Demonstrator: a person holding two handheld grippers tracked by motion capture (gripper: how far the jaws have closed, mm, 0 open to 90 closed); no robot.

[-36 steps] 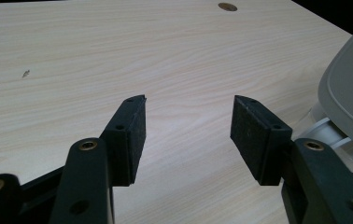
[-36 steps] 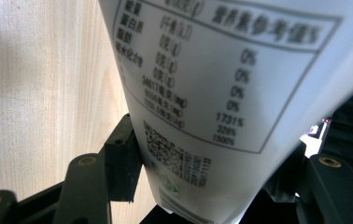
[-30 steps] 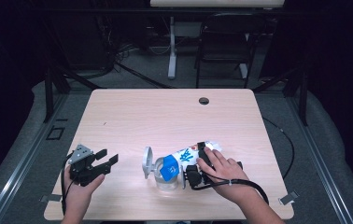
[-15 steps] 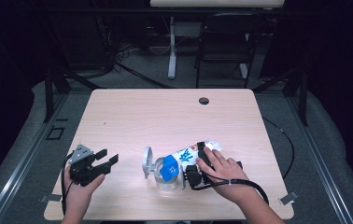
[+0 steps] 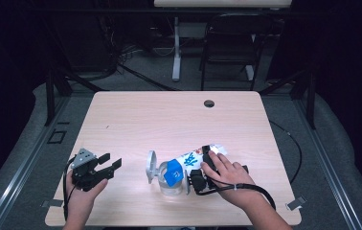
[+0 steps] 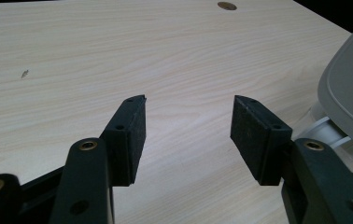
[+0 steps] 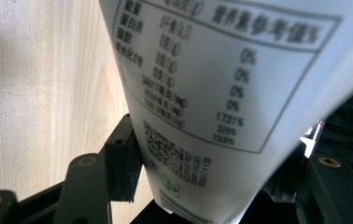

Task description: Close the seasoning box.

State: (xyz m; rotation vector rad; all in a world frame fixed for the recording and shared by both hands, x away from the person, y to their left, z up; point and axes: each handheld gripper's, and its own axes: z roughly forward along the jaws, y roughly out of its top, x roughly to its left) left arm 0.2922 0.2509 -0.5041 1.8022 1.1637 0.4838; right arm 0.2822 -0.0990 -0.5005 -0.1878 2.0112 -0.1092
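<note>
Standing at the near edge of the pale wood-grain table (image 5: 169, 120), a person works with a gripper in each hand. The right gripper (image 5: 196, 179) is clamped on a white soft packet with blue print (image 5: 191, 160), which lies tilted toward the left with its blue end over a clear glass container (image 5: 172, 184) standing on the table near the front edge, slightly right of centre. In the right gripper view the packet's white back panel with a printed nutrition table and a square code (image 7: 202, 116) sits between the two black jaws, both pressed against its narrowed lower end. A grey rounded hinged lid (image 5: 150, 165) stands up on the container's left side; whether the packet's mouth touches the glass rim cannot be told. The right hand (image 5: 229, 175) lies over the gripper body, with a black cable trailing from it toward the right edge. The left gripper (image 5: 109, 167) is held low over the table's front left area, well apart from the container, its jaws spread with nothing but bare wood between them. In the left gripper view the grey lid (image 6: 352, 88) shows at the right edge, beyond the right-hand jaw. A small dark round hole (image 5: 209, 103) sits near the table's far edge.
</note>
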